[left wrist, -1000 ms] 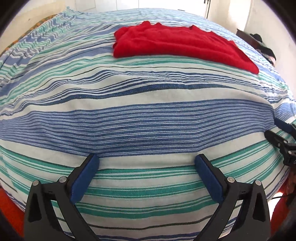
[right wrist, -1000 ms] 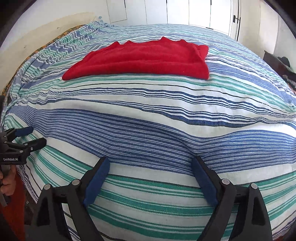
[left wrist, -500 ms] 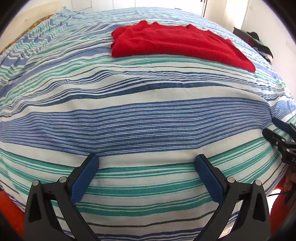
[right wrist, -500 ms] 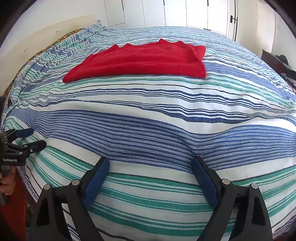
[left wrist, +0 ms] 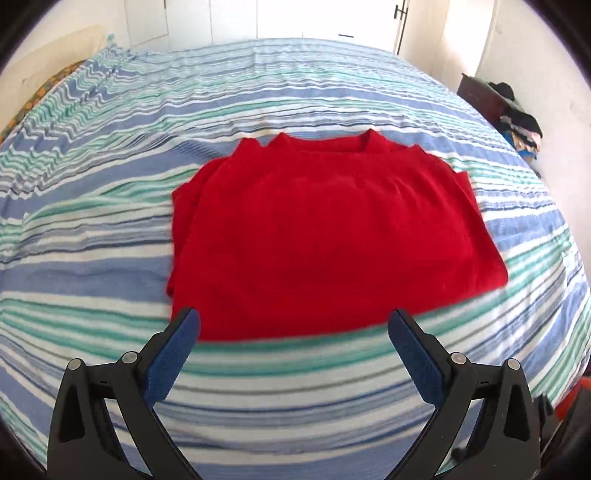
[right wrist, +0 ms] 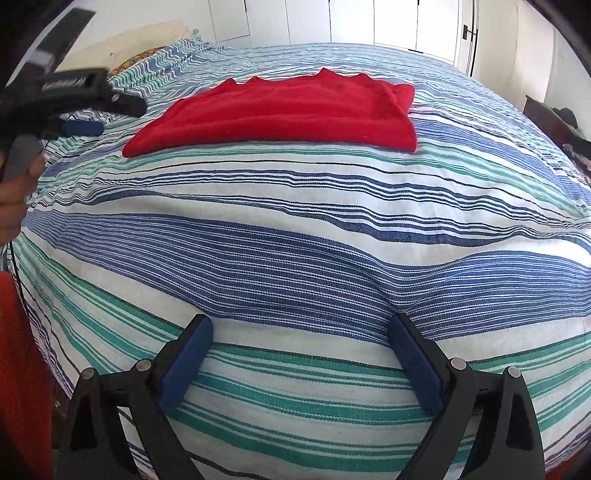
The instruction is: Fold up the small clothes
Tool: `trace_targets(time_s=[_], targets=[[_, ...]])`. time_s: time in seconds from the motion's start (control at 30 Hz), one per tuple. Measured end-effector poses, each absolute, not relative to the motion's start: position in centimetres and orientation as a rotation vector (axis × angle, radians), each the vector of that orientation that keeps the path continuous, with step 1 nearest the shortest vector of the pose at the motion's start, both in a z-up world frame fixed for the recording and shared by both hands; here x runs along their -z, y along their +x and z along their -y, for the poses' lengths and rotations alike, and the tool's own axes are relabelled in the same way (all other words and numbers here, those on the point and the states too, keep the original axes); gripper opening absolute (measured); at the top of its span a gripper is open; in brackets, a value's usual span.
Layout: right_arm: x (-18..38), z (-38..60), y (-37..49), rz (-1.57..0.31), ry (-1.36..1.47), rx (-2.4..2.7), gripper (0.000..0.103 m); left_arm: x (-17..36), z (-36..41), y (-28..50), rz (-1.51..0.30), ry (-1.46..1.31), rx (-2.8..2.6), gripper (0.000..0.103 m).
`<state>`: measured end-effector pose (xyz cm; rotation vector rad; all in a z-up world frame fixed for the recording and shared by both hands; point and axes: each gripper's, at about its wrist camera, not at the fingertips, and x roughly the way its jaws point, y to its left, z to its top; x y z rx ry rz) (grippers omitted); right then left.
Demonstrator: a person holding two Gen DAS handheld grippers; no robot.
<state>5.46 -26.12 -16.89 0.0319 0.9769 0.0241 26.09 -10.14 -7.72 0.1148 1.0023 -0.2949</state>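
Observation:
A red knit garment (left wrist: 325,236) lies flat on the striped bedspread (left wrist: 110,258), its neck edge away from me. My left gripper (left wrist: 293,325) is open and empty, with its fingertips just short of the garment's near edge. In the right wrist view the garment (right wrist: 288,110) lies far across the bed. My right gripper (right wrist: 301,328) is open and empty, low over the bedspread (right wrist: 295,240) near the front edge. The left gripper (right wrist: 92,110) also shows there at the upper left, beside the garment's left end.
The bed fills both views. A dark cabinet with piled clothes (left wrist: 517,118) stands at the right wall. White closet doors (right wrist: 369,22) stand behind the bed. Orange fabric (right wrist: 22,369) shows at the lower left of the right wrist view.
My left gripper has moved far forward across the bed, up to the red garment's near edge. My right gripper has stayed low at the front of the bed. Both stay open.

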Motion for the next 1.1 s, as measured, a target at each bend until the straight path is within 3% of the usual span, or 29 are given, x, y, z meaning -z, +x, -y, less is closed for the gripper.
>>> trace_targets(time_s=[0.3, 0.5, 0.9, 1.1], targets=[[17.1, 26.2, 6.1, -1.018, 0.035, -0.074, 0.103, 10.7, 16.9, 37.3, -1.022, 0.268, 0.186, 0.101], [17.1, 26.5, 6.2, -1.014, 0.036, -0.083, 0.103, 13.8, 17.0, 31.8, -0.992, 0.415, 0.234, 0.101], [17.0, 26.3, 5.8, -0.994, 0.03, -0.072, 0.103, 13.4, 11.0, 18.6, -1.007, 0.493, 0.383, 0.101], [17.0, 26.2, 5.6, -0.983, 0.029, -0.069, 0.103, 9.5, 2.5, 22.4, -1.05, 0.138, 0.288, 0.101]])
